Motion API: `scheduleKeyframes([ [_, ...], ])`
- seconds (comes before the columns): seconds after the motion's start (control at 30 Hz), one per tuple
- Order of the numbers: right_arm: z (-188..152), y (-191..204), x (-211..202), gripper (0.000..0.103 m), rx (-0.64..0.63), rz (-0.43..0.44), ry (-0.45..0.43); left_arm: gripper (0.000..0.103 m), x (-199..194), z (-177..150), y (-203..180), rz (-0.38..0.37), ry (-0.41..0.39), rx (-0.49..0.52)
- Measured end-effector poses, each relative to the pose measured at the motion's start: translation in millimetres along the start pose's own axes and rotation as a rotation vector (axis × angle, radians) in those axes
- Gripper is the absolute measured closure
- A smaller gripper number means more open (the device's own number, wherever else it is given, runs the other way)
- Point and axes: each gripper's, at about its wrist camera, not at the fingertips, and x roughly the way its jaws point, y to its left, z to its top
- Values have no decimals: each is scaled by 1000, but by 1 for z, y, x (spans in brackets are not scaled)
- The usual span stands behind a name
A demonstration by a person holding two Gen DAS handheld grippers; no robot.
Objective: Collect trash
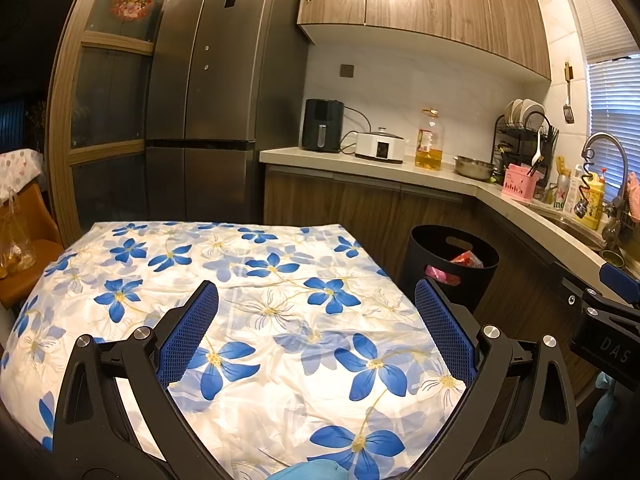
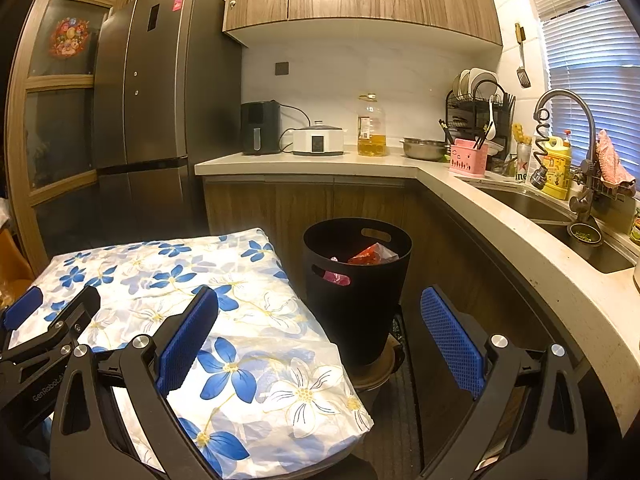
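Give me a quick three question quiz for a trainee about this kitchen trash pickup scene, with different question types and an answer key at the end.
1. True or false: the left tool is shut on a piece of trash.
2. Multiple choice: where does the black bin stand? A) on the counter B) on the floor between the flowered table and the cabinets C) inside the sink
3. Fill in: the right tool is ____ and holds nothing.

Key
1. False: it is open and empty over the tablecloth.
2. B. Red and pink wrappers already lie inside it.
3. open
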Motion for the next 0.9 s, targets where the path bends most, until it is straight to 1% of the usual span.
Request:
scheduleKeyframes([
  [0.9, 1, 0, 1, 5, 2, 1, -1, 6, -3, 5, -3, -6, -6, -12],
])
